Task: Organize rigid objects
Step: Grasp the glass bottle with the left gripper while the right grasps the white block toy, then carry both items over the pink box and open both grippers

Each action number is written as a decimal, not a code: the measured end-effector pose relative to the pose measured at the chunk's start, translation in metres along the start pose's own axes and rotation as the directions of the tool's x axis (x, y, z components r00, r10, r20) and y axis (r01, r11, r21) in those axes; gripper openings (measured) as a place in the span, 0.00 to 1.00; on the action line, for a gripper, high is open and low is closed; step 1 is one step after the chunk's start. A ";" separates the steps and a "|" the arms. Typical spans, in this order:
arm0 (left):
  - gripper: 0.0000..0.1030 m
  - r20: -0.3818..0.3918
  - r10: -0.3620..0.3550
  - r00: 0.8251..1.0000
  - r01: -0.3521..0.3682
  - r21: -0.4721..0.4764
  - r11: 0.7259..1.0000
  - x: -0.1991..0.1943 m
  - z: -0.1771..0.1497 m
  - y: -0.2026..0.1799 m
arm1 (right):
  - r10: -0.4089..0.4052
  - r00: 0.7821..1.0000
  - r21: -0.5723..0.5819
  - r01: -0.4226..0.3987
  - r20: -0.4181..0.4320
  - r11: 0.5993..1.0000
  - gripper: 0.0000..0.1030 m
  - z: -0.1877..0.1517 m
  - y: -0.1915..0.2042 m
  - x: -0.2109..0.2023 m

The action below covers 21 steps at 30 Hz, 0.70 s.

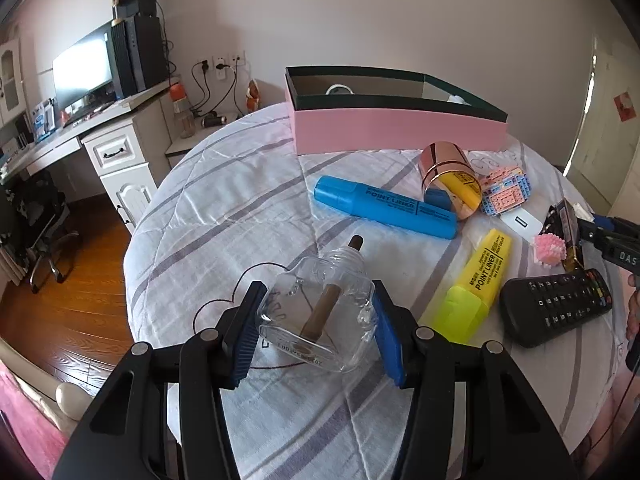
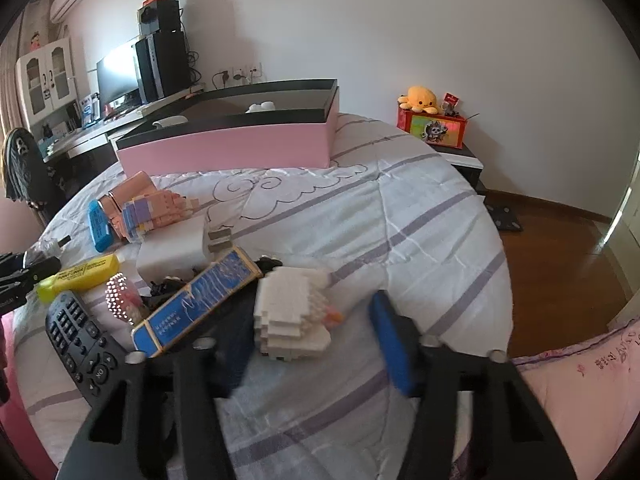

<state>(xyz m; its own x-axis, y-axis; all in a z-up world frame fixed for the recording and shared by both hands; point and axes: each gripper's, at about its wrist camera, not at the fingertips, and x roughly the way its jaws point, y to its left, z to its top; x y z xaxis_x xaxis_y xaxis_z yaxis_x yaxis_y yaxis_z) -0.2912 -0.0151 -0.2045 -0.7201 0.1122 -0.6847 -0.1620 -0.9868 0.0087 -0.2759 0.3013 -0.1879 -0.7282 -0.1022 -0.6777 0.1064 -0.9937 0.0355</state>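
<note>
left gripper [image 1: 316, 322]: pinching clear bottle [image 1: 320, 312] on bed [image 1: 224, 208]
right gripper [image 2: 308, 344]: spread, white brick model [image 2: 292, 316] against left pad only

Two close claw-mounted fisheyes angled down, both seeing pink box [image 1: 400, 130].

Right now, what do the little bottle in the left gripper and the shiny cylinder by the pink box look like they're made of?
Bottle: clear glass or hard plastic, glossy; the brown wick and bedcover show through it.
Cylinder: mirror-like rose-gold surface, probably metal or metallised plastic; it reflects the yellow marker nearby.
</note>
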 end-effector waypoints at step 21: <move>0.51 0.095 -0.051 0.994 0.046 0.051 0.998 -0.045 0.025 -0.019 | 0.021 0.997 -0.037 -0.019 0.071 0.999 0.39 0.015 0.013 -0.043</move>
<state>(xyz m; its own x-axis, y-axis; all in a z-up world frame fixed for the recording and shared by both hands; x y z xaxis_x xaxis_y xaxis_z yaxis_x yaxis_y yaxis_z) -0.2723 0.0011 -0.1558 -0.7718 0.1726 -0.6120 -0.2290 -0.9733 0.0144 -0.2535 0.2923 -0.1469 -0.7720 -0.1263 -0.6229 0.1451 -0.9892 0.0208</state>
